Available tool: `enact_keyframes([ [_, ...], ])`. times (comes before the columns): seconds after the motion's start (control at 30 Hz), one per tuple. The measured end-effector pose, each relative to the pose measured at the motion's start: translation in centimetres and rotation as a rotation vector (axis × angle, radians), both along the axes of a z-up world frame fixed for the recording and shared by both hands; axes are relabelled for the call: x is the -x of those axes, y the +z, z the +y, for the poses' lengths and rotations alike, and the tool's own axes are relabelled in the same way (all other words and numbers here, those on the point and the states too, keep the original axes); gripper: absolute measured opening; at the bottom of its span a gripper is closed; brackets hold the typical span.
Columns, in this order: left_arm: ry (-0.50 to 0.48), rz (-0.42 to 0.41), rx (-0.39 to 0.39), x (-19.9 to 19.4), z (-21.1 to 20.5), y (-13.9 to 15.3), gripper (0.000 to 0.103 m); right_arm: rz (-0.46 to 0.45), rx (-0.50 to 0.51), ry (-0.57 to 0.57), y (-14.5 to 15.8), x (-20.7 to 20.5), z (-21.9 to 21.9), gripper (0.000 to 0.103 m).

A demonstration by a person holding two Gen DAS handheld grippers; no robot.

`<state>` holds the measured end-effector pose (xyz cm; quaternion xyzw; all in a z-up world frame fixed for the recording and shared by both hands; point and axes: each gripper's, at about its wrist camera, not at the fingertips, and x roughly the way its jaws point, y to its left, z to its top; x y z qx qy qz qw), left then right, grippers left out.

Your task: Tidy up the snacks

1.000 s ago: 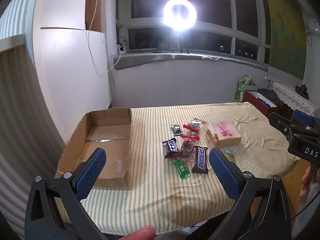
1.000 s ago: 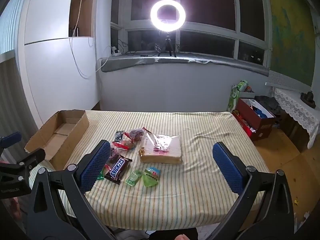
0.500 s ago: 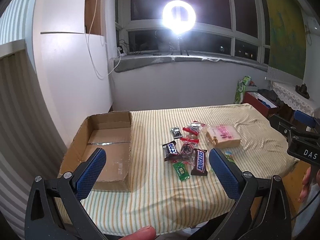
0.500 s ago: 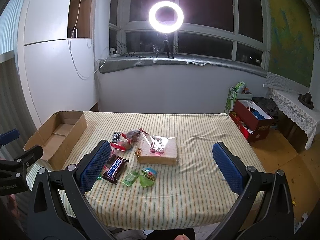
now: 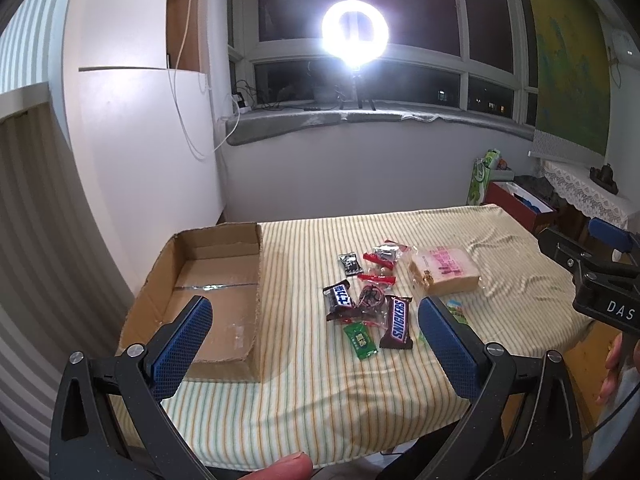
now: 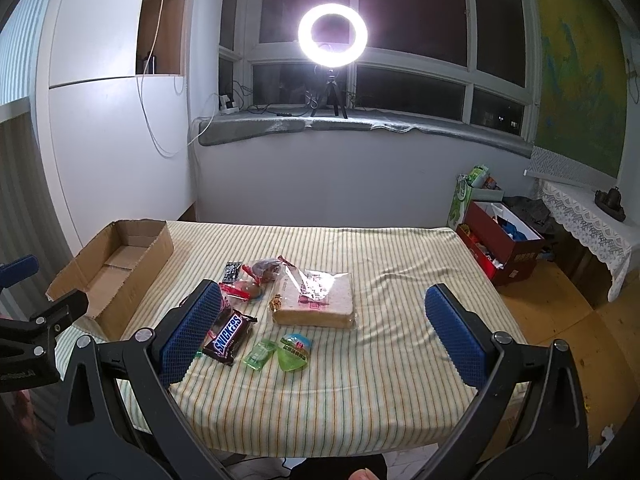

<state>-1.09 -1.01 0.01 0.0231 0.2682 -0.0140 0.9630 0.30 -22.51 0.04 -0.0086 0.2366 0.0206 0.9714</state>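
A heap of wrapped snacks lies on a bench (image 6: pixel 400 360) draped in a striped cloth, ahead of two hand-held grippers held above its near edge. The left hand-held gripper (image 5: pixel 312 328) and the right hand-held gripper (image 6: pixel 322 332) both stand wide open, blue pads apart, holding nothing. Just beyond the left one's right finger lie a brown Snickers bar (image 5: pixel 397 322), a green sachet (image 5: pixel 361 339) and a dark bar with a blue label (image 5: pixel 339 299), touching or overlapping; farther on sit red-wrapped sweets (image 5: pixel 377 278) and a small black packet (image 5: pixel 350 263). A bagged sandwich loaf (image 6: pixel 316 300) rests between the right one's fingers, with a green jelly cup (image 6: pixel 295 351) nearer. An open, empty cardboard box (image 5: pixel 208 292) stands beyond the left finger of the left hand-held gripper, at the bench's edge, with bare cloth between box and snacks.
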Motion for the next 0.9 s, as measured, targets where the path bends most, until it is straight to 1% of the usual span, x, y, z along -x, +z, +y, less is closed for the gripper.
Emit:
enact_keyframes([
  [0.27,0.011,-0.002,-0.007,0.10,-0.19,0.18,0.102,0.014,-0.003,-0.002,-0.20,-0.26,0.06,0.103],
  [0.9,0.024,-0.007,-0.001,0.15,0.30,0.40,0.102,0.013,0.009,0.005,-0.60,-0.27,0.52,0.103],
])
